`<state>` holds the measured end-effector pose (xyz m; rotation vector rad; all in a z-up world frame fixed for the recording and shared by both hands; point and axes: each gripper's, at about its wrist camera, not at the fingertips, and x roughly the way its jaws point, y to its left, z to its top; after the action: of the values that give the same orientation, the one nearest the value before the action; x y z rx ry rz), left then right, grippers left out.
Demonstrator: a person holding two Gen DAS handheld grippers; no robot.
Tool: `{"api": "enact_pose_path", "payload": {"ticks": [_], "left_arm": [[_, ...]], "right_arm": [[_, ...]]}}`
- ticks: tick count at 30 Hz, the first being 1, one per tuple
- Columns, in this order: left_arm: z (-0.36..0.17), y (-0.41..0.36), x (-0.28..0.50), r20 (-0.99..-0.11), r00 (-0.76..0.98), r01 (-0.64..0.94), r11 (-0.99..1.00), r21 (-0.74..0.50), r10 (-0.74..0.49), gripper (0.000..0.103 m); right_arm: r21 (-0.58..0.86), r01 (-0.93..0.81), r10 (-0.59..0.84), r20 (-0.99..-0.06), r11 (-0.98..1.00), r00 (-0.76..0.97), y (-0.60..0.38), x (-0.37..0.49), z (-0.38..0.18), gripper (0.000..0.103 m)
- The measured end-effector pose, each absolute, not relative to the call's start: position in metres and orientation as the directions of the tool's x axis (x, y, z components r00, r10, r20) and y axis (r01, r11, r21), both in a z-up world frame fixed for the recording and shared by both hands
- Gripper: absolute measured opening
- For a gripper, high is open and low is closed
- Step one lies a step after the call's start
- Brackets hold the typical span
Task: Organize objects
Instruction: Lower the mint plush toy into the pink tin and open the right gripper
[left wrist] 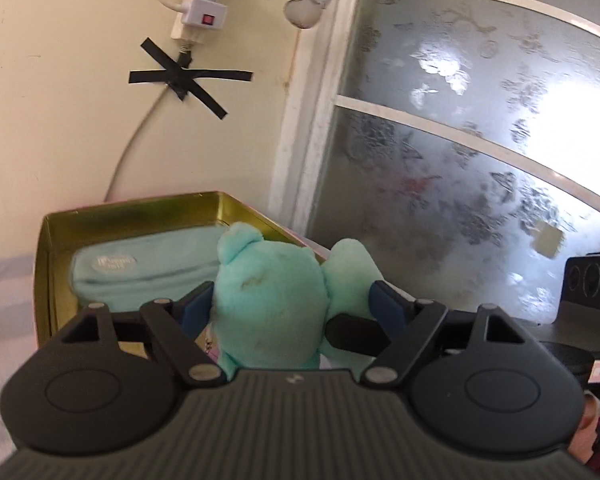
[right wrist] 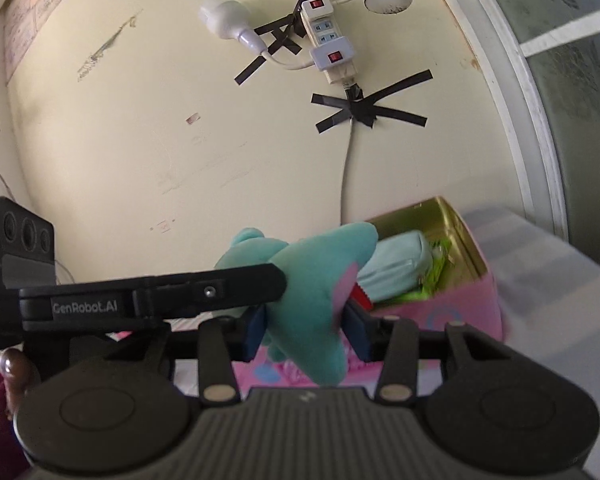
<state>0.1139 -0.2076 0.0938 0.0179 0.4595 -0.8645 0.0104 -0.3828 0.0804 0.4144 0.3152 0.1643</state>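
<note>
Left wrist view: the left gripper (left wrist: pixel 290 314) is clenched on a turquoise plush toy (left wrist: pixel 274 296), its blue pads pressing into the stuffing on both sides. The toy is held in the air in front of an open gold-lined tin (left wrist: pixel 140 210), which already holds a pale turquoise pouch (left wrist: pixel 140 272).

Right wrist view: the right gripper (right wrist: pixel 306 328) also grips the plush toy (right wrist: pixel 320 280), on a flat limb or ear with a pink inner face. The left gripper's finger crosses this view from the left side.

Judgement on handling: the toy looks light, soft and compressible, not fragile and not slippery. A grip on the body should hold better than one on a thin limb, which may stretch or slip out.

Not determinable: the toy's face and lower half are hidden behind the grippers. The tin's floor is largely covered. A green item (right wrist: pixel 436 268) beside the pouch cannot be identified. The surface under the tin is blurred.
</note>
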Motion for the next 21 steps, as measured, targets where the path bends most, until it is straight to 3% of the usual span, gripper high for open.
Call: {"api": "enact_pose_path", "payload": {"ticks": [14,16,18,21], "left_arm": [[0.092,-0.235,0.221,-0.446,0.648,0.615,0.770,-0.173,-0.618,0.085],[0.089,-0.239,0.231,-0.466,0.655,0.594,0.787,-0.168,-0.595,0.092],[0.084,-0.238,0.238,-0.492,0.665,0.555,0.813,-0.178,-0.561,0.096],[0.082,-0.229,0.238,-0.499,0.659,0.539,0.816,-0.208,-0.563,0.096]], "right_arm": [[0.358,-0.030,0.169,-0.363,0.933,0.916,-0.400,0.143,0.080,0.042],[0.334,0.001,0.138,-0.393,0.943,0.909,-0.400,0.156,0.077,0.047],[0.296,0.058,0.072,-0.411,0.953,0.909,-0.400,0.162,0.072,0.063],[0.344,0.083,0.067,-0.403,0.935,0.913,-0.406,0.154,0.063,0.064]]}}
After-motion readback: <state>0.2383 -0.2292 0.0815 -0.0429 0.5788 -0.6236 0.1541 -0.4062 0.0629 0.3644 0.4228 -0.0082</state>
